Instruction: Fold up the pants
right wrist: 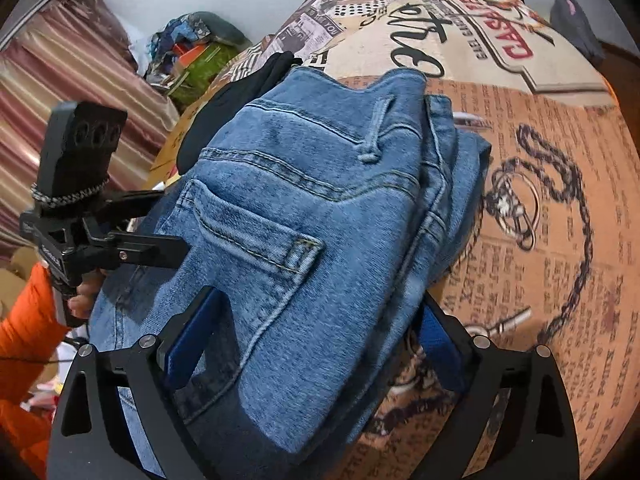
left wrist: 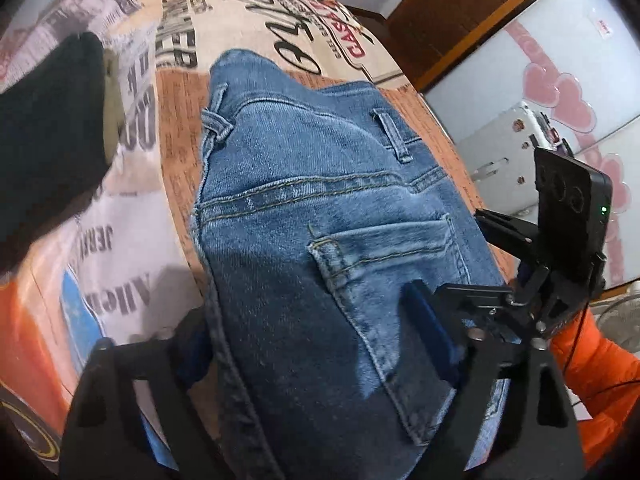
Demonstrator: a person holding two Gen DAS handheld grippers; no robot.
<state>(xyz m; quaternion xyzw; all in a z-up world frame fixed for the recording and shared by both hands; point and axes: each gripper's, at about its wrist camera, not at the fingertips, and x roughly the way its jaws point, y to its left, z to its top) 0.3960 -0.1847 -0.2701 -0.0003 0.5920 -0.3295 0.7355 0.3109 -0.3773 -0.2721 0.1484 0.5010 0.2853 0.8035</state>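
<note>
Blue jeans (left wrist: pixel 320 208) lie folded in a thick bundle on a printed bedspread (left wrist: pixel 168 80), back pocket and belt loops up. My left gripper (left wrist: pixel 308 344) has its blue pads wide apart on either side of the bundle's near end, one finger (left wrist: pixel 424 320) resting on the denim. In the right wrist view the jeans (right wrist: pixel 320 208) fill the middle. My right gripper (right wrist: pixel 316 344) also straddles the near end, jaws wide, one blue pad (right wrist: pixel 192 340) on top of the cloth. Each gripper shows in the other's view: right (left wrist: pixel 520 264), left (right wrist: pixel 120 240).
A black garment (left wrist: pixel 52 152) lies on the bed to the left; it also shows behind the jeans (right wrist: pixel 248 84). A white cabinet with pink hearts (left wrist: pixel 560 92) stands to the right. Striped curtains (right wrist: pixel 60 100) and a pile of clutter (right wrist: pixel 192 48) are beyond the bed.
</note>
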